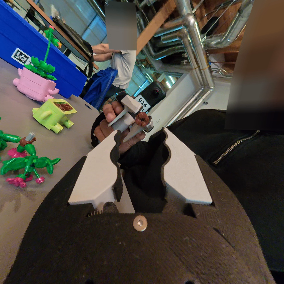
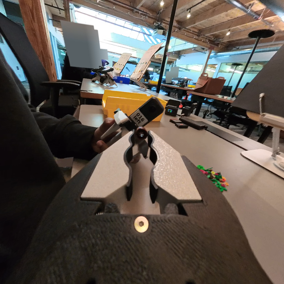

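1. Left claw (image 1: 141,130): released, jaws wide apart, nothing between them. It hangs off the near edge of the worktop (image 1: 23,215), over a person's black jacket (image 1: 230,169).
2. Right claw (image 2: 141,134): clenched on a small round brown piece (image 2: 141,133), pinched at the very tips. The piece is in the air, clear of the worktop, just beyond the left claw's tips in the left wrist view.
3. The two claws face each other, near but apart. A hand (image 1: 107,123) grips the right claw's handle.
4. Left view, worktop near the edge: a green plant (image 1: 29,161) with magenta flowers lies flat. Bare surface lies around it, up to the edge.
5. Behind it stands a lime pot (image 1: 53,115) with brown studs in its mouth, close to the worktop's corner.
6. Further back, a pink pot (image 1: 35,86) holds green leaves and one tall stem.
7. A blue bin (image 1: 30,46) sits behind the pink pot; contents not visible.
8. Right view: a small heap of coloured bits (image 2: 213,178) lies loose on the worktop, right of the claw, with open surface beyond it.
9. A white stand base (image 2: 261,155) sits at the right margin.
10. Black devices (image 2: 192,123) sit mid-worktop.
11. A yellow bin (image 2: 130,101) stands at the far side; cannot tell what is inside.
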The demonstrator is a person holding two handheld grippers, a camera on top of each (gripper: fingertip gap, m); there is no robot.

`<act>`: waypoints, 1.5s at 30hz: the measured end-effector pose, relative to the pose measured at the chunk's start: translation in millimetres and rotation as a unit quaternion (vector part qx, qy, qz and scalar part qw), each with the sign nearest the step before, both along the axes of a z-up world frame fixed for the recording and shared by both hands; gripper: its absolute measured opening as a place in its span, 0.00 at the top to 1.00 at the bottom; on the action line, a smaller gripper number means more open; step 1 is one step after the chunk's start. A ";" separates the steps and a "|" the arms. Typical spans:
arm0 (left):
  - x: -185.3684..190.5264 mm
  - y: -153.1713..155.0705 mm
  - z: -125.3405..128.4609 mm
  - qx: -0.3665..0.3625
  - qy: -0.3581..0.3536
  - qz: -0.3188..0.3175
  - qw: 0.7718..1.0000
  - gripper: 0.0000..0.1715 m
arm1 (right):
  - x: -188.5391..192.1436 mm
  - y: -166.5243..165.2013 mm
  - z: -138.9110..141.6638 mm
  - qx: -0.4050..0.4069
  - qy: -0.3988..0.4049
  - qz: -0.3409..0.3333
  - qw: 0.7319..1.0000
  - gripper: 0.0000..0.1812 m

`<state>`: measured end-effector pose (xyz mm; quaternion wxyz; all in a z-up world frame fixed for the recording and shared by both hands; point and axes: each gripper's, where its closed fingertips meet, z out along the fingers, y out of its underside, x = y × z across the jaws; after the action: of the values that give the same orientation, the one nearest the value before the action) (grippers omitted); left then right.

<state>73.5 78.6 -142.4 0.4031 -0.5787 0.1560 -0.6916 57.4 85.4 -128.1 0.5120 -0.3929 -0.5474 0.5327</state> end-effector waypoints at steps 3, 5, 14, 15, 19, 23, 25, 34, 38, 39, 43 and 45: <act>12.0 1.4 -2.1 0.009 0.016 -0.005 1.000 0.75 | 7.1 -3.6 -5.7 -0.004 -0.015 0.012 1.000 0.93; 18.5 1.5 -3.6 0.011 0.023 -0.013 1.000 0.78 | 10.5 -2.8 -8.3 0.002 -0.021 0.006 1.000 0.92; 8.0 11.6 1.2 0.022 0.009 0.029 0.999 0.91 | 16.2 7.6 -9.8 -0.003 -0.023 -0.010 1.000 0.92; 6.2 12.8 1.6 0.023 0.009 0.035 0.999 0.91 | 15.6 7.6 -10.4 -0.001 -0.024 -0.010 1.000 0.92; 2.2 15.1 1.9 0.023 0.008 0.048 0.999 0.91 | 12.1 6.4 -14.7 0.012 -0.035 -0.013 0.999 0.92; 2.2 14.7 2.0 0.023 0.007 0.048 0.999 0.89 | 9.3 5.9 -17.7 0.026 -0.043 -0.019 0.999 0.92; 2.0 15.4 1.3 0.022 0.009 0.050 0.998 0.89 | 8.8 6.4 -18.2 0.034 -0.043 -0.025 0.998 0.92; -1.2 20.1 -0.1 0.000 -0.002 0.051 0.999 0.94 | 6.9 8.3 -16.9 0.086 -0.036 -0.068 0.993 0.92; -2.6 20.8 0.7 -0.008 -0.014 0.045 0.999 0.92 | 5.7 9.8 -18.3 0.089 -0.039 -0.075 0.992 0.92; -2.4 20.7 0.8 -0.010 -0.016 0.044 0.999 0.90 | 5.8 10.5 -18.1 0.086 -0.039 -0.075 0.993 0.92; -0.8 20.6 0.0 -0.008 -0.009 0.046 0.999 0.88 | 8.1 13.6 -14.1 0.076 -0.029 -0.079 0.994 0.92; -0.1 20.2 -0.5 -0.008 -0.007 0.044 0.999 0.88 | 8.3 14.4 -13.8 0.072 -0.028 -0.079 0.994 0.92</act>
<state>73.4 98.8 -142.9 0.4297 -0.5835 0.1218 -0.6783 65.7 99.8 -141.9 0.5637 -0.4118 -0.5662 0.4384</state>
